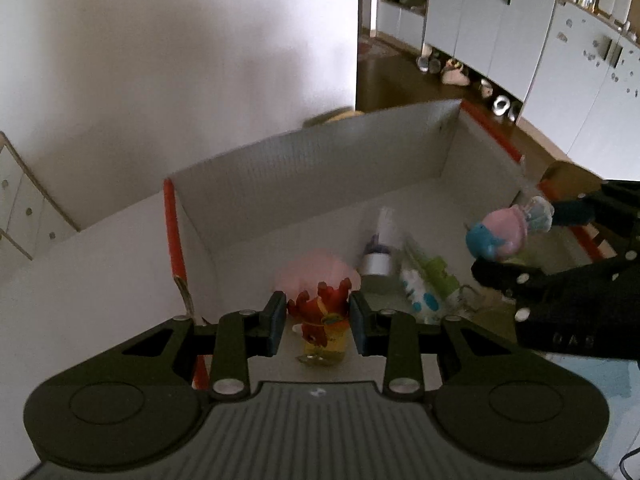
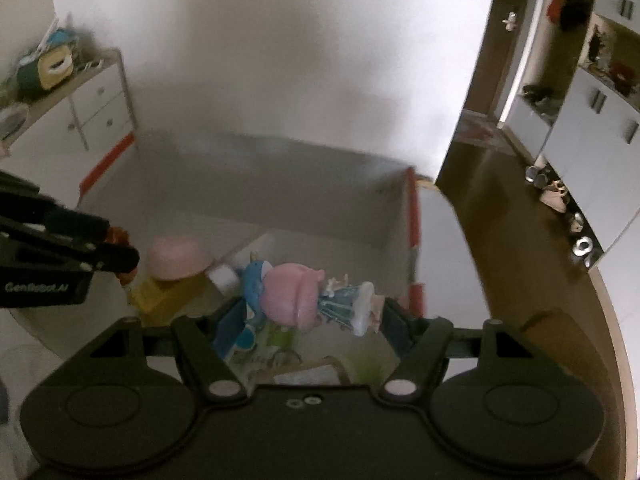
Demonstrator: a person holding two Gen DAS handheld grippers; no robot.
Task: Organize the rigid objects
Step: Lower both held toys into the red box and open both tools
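Observation:
A red figurine on a clear yellow base (image 1: 320, 320) sits between the blue pads of my left gripper (image 1: 318, 312), which is shut on it just above the floor of a white box (image 1: 312, 168) with orange edges. My right gripper (image 2: 312, 320) is shut on a pink and blue toy figure (image 2: 292, 300), held sideways over the box's right part. From the left wrist view that toy figure (image 1: 504, 236) and the right gripper (image 1: 520, 240) hang at the right, above the box's rim. The left gripper (image 2: 116, 254) shows at the left edge of the right wrist view.
Inside the box lie a pink dome-shaped thing (image 1: 316, 272), a white bottle (image 1: 380, 248) and a green and white tube (image 1: 428, 284). A white wall stands behind the box. Cupboards (image 1: 520, 40) and shoes on the floor are at the far right, and a small drawer unit (image 2: 96, 108) at the left.

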